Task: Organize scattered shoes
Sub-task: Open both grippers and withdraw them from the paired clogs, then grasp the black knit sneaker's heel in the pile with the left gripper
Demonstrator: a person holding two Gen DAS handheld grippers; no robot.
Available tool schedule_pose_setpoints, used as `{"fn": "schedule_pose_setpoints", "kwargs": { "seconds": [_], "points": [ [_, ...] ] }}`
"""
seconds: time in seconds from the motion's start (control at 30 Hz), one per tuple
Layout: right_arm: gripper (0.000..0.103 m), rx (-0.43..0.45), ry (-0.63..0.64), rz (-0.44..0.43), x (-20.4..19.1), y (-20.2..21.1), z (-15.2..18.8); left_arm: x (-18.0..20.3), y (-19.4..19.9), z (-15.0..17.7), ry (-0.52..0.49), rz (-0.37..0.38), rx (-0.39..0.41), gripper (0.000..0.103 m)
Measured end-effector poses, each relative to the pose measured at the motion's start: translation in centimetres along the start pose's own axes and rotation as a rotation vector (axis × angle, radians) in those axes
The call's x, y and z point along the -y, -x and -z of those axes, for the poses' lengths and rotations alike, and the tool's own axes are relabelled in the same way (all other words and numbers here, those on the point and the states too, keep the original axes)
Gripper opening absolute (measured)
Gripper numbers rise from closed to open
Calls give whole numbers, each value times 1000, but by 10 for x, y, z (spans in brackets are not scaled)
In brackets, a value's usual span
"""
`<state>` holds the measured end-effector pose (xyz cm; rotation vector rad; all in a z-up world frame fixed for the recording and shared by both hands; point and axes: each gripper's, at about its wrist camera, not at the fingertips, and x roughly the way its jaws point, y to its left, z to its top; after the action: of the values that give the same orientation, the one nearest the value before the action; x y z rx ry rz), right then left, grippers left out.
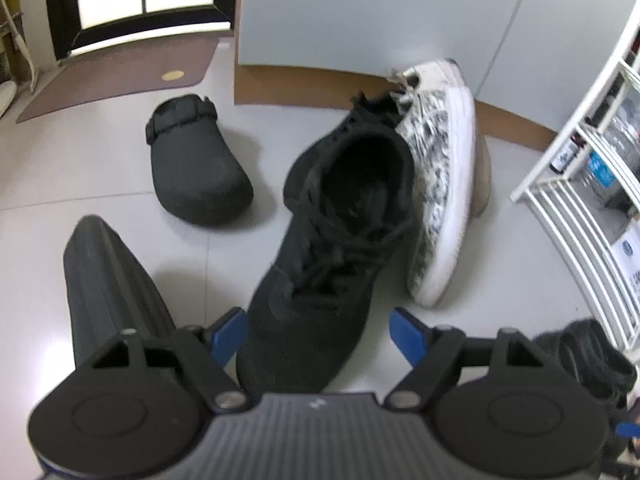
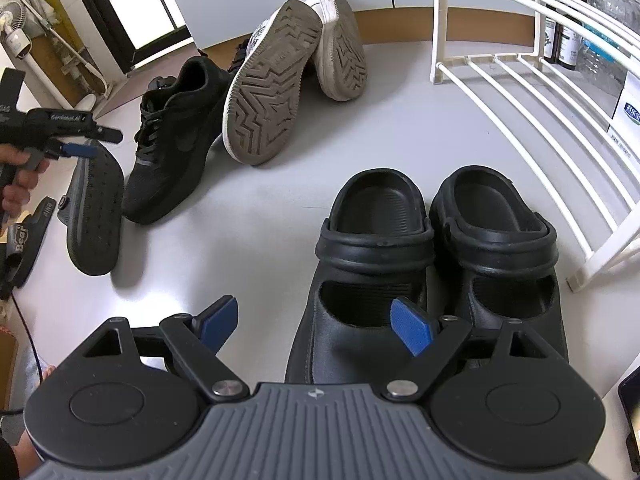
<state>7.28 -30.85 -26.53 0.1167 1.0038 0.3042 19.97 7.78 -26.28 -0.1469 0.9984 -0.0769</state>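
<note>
My left tool [image 1: 316, 334], spread wide and empty, straddles the toe of the black sneaker [image 1: 336, 232], whose length runs straight ahead; my right tool [image 2: 316, 326] hangs open, farther off.

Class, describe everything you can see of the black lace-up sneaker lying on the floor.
The black sneaker is all black: knit-looking fabric upper, black laces, dark sole, open collar. It stands upright on the pale floor, toe toward the open left gripper, whose blue pads flank it without clearly touching. A white patterned sneaker, tipped on its side, leans against it. A black clog sits apart.
</note>
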Motion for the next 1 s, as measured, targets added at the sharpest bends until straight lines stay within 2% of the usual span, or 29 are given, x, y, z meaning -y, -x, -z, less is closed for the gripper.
{"fn": "schedule_pose_setpoints", "kwargs": {
  "seconds": [0.13, 0.23, 0.4, 0.63, 0.77, 0.8, 0.93, 1.0],
  "points": [
    [87, 2, 13, -12, -3, 1, 1, -2, -9, -16, -17, -19, 17, 83],
    [87, 2, 17, -21, -4, 1, 2, -1, -20, -28, -36, -34, -18, 83],
    [87, -1, 15, -18, -6, 0, 3, 4, -29, -44, -50, -23, 0, 83],
    [87, -10, 31, 0, -7, 0, 6, 7, -45, -52, -72, -40, -5, 83],
    [87, -14, 38, -1, -9, -1, 9, 2, -57, -54, -48, -43, -18, 81],
    [87, -16, 42, -1, -10, -1, 10, 0, -60, -53, -34, -35, -17, 77],
    [87, -12, 36, -2, -10, -1, 10, -9, -67, -51, 31, -6, -26, 44],
    [87, -12, 42, -2, -9, -1, 10, -10, -68, -50, 38, 12, -23, 34]
  ]
}}
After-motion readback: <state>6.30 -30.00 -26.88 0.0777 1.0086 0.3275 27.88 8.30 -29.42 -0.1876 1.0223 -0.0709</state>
